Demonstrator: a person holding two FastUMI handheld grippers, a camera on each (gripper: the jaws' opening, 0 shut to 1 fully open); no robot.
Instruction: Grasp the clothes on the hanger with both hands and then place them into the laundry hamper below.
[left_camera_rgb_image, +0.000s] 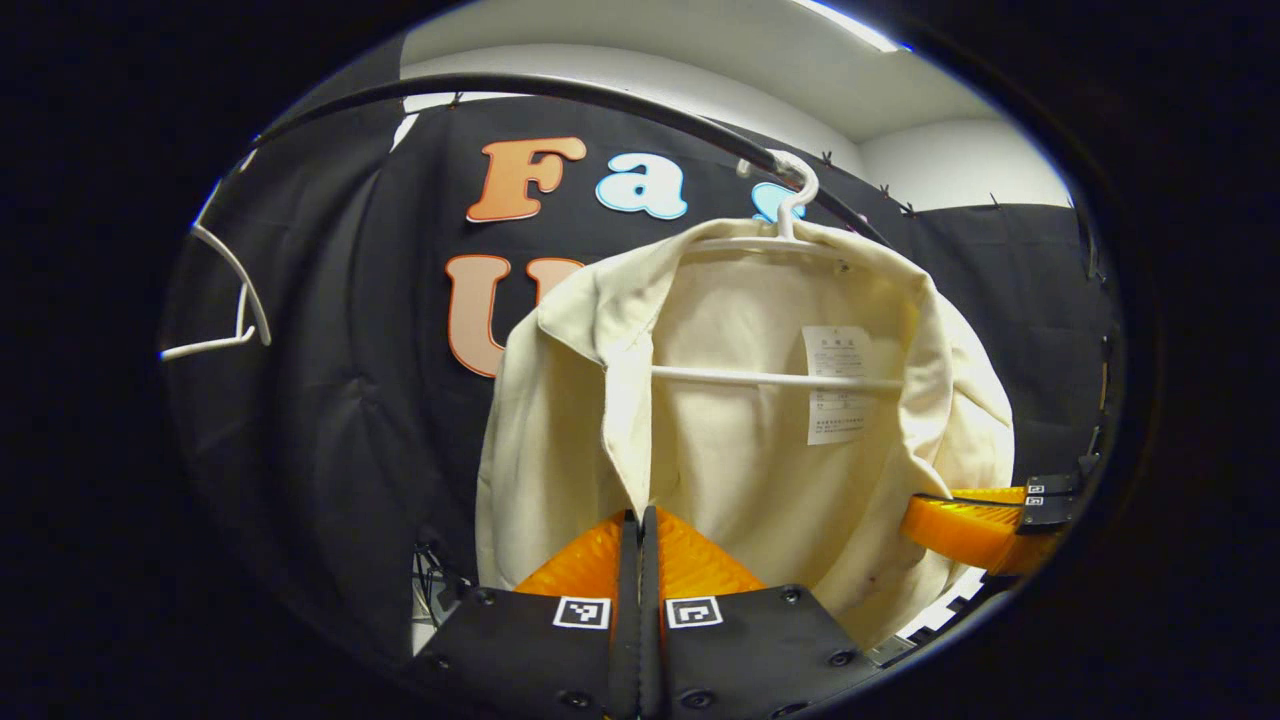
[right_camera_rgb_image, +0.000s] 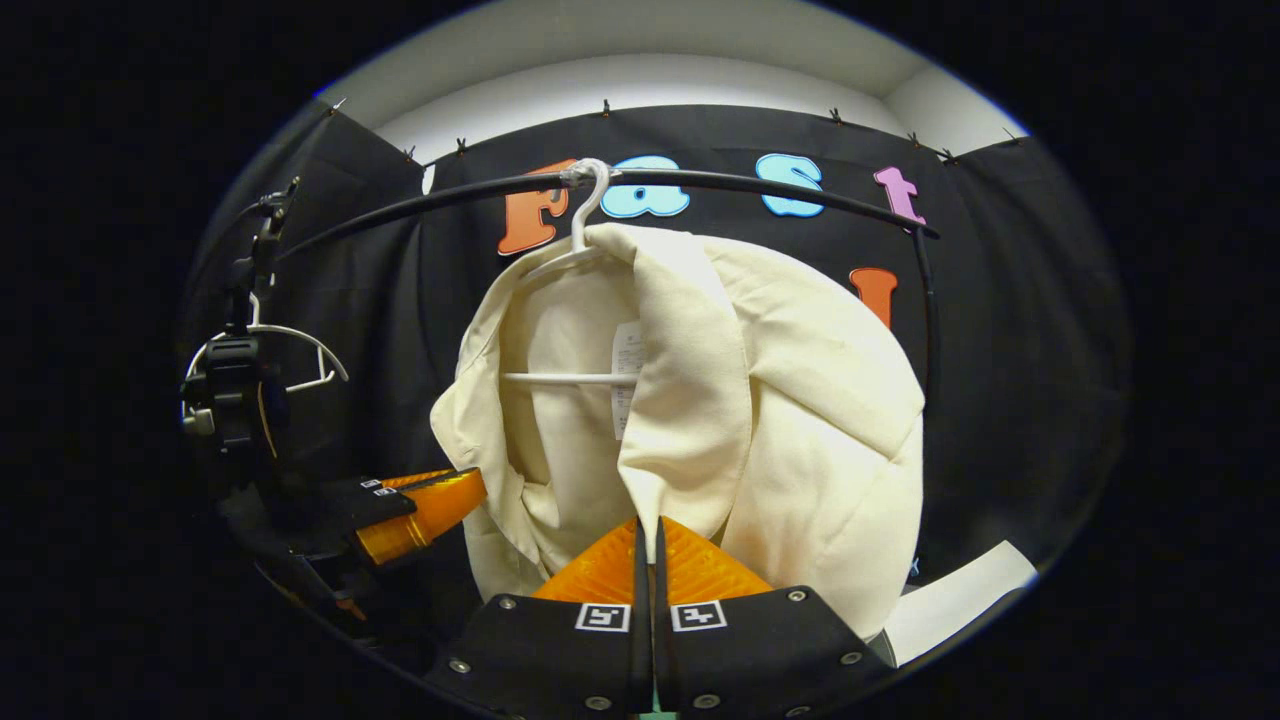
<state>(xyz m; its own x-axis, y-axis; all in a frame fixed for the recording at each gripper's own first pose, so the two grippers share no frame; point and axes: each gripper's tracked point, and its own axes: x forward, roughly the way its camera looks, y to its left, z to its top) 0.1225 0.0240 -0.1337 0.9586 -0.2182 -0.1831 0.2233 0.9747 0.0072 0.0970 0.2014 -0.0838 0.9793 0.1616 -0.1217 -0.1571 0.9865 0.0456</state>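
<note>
A cream shirt (left_camera_rgb_image: 740, 420) hangs on a white hanger (left_camera_rgb_image: 790, 215), and the hanger's hook sits over a black rail (left_camera_rgb_image: 560, 92) up high in front of the black cloth wall (left_camera_rgb_image: 330, 380). The shirt is open at the front, so its inside shows, with a white label (left_camera_rgb_image: 838, 385) sewn near the neck and the hanger's thin bar crossing in front of it. In the left gripper view, the left tool (left_camera_rgb_image: 640, 520) is at the bottom with its two fingers pressed together, and the left front edge of the shirt runs down right into the line where they meet, so it seems to pinch that edge. The right tool (left_camera_rgb_image: 975, 525) shows far off at the right side of that view, touching the other side of the shirt. In the right gripper view, the right tool's two fingers are also pressed together, and a fold of the shirt's front comes down to their tips, so it seems to pinch that fold. The left tool (right_camera_rgb_image: 425, 510) shows at the left of that view, just at the shirt's other edge. Another white hanger (right_camera_rgb_image: 290, 355) with nothing on it hangs farther along the rail. A white sheet (right_camera_rgb_image: 960, 595) lies low at the right.
</note>
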